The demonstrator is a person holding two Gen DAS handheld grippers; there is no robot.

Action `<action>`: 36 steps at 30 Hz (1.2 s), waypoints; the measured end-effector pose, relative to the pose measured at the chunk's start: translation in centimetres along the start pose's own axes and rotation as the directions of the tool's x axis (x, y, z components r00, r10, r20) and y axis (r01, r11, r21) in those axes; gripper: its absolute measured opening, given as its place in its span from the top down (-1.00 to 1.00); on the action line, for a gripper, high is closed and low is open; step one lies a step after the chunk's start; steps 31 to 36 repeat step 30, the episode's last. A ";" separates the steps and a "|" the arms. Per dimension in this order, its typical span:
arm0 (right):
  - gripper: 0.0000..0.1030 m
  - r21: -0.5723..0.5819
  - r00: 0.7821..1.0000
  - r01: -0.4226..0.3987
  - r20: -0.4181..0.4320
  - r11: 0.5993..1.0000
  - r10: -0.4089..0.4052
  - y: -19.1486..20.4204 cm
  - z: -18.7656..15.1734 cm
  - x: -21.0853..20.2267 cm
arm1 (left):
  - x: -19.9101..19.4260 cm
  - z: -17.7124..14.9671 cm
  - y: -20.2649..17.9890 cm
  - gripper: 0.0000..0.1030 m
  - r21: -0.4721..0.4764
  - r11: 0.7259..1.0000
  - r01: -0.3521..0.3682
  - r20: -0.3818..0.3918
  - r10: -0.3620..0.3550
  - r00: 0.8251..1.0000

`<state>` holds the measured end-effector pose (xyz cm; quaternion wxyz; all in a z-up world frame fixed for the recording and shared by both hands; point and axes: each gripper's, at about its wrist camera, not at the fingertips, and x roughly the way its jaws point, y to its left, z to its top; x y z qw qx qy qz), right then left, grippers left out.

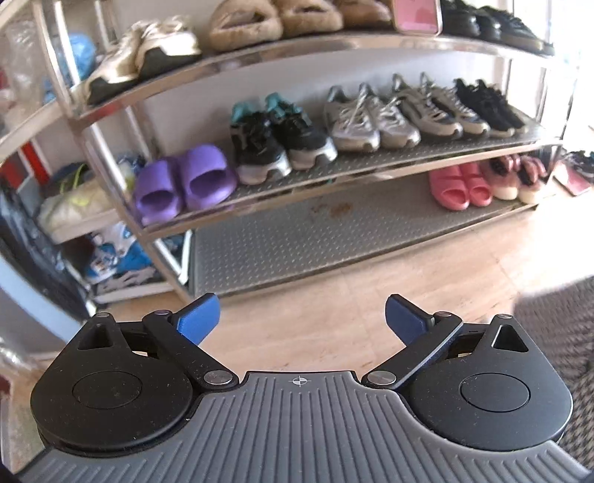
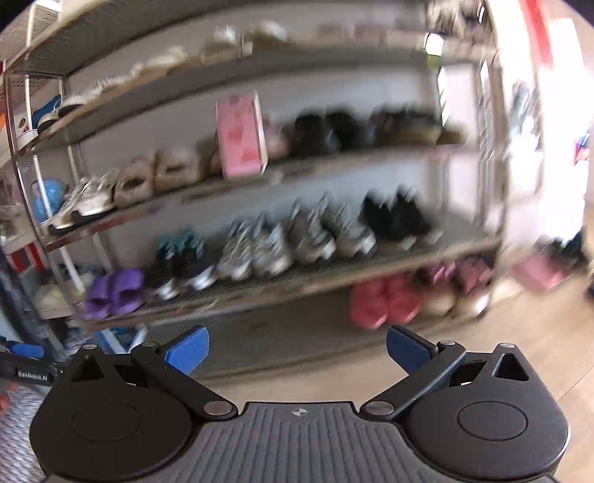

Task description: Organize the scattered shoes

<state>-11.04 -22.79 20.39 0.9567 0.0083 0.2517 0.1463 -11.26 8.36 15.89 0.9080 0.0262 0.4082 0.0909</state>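
Note:
A metal shoe rack [image 1: 334,167] stands ahead, seen also in the blurred right wrist view [image 2: 260,293]. Its middle shelf holds purple slides [image 1: 185,184], black-teal sneakers [image 1: 274,137], grey sneakers [image 1: 371,119] and black sneakers [image 1: 486,106]. The bottom shelf holds pink slides [image 1: 460,185] and pink-white shoes [image 1: 516,174] at its right end. My left gripper [image 1: 301,319] is open and empty, low over the wooden floor in front of the rack. My right gripper [image 2: 297,353] is open and empty, farther back from the rack.
The upper shelf carries white sneakers [image 1: 144,52], fuzzy tan slippers [image 1: 274,18], a pink box [image 1: 417,15] and dark shoes. A second rack with bags [image 1: 74,200] stands left. A dark grey rug [image 1: 557,327] lies at right. More shoes [image 1: 577,167] lie on the floor far right.

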 end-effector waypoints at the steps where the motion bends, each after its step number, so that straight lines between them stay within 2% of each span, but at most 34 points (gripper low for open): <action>1: -0.99 0.010 1.000 -0.020 -0.022 1.000 0.020 -0.4 0.0 1.3 | 0.2 -0.1 0.0 -0.94 -0.008 1.000 -0.006 -0.005 0.006 1.000; 3: -0.99 0.022 0.996 -0.053 -0.065 0.998 0.054 -1.0 -0.1 3.8 | 0.7 -0.1 -0.1 -0.93 -0.034 0.999 -0.012 -0.014 0.011 1.000; 6: -0.99 -0.033 0.991 -0.059 -0.122 0.998 0.055 -1.0 0.4 6.5 | 0.8 0.5 -0.8 -0.95 -0.035 0.999 -0.018 0.028 0.019 0.999; 8: -0.99 -0.018 0.987 -0.076 -0.140 0.997 0.073 -1.3 0.9 7.9 | 1.6 0.9 -0.8 -0.99 -0.029 1.000 -0.008 0.012 0.008 1.000; 11: -0.99 -0.001 0.983 -0.050 -0.175 0.999 0.050 -1.5 0.9 8.8 | 2.9 1.3 -0.8 -0.99 -0.024 1.000 0.020 -0.034 -0.021 0.999; 17: -0.99 -0.019 0.984 0.013 -0.179 1.000 -0.017 -0.5 0.5 8.9 | 3.1 1.4 -1.3 -0.98 -0.019 1.000 0.003 -0.005 -0.003 1.000; 36: -0.98 -0.002 0.982 0.040 -0.186 0.999 -0.039 -0.3 0.1 8.1 | 3.2 1.4 -2.1 -0.99 -0.007 1.000 0.005 0.005 -0.005 1.000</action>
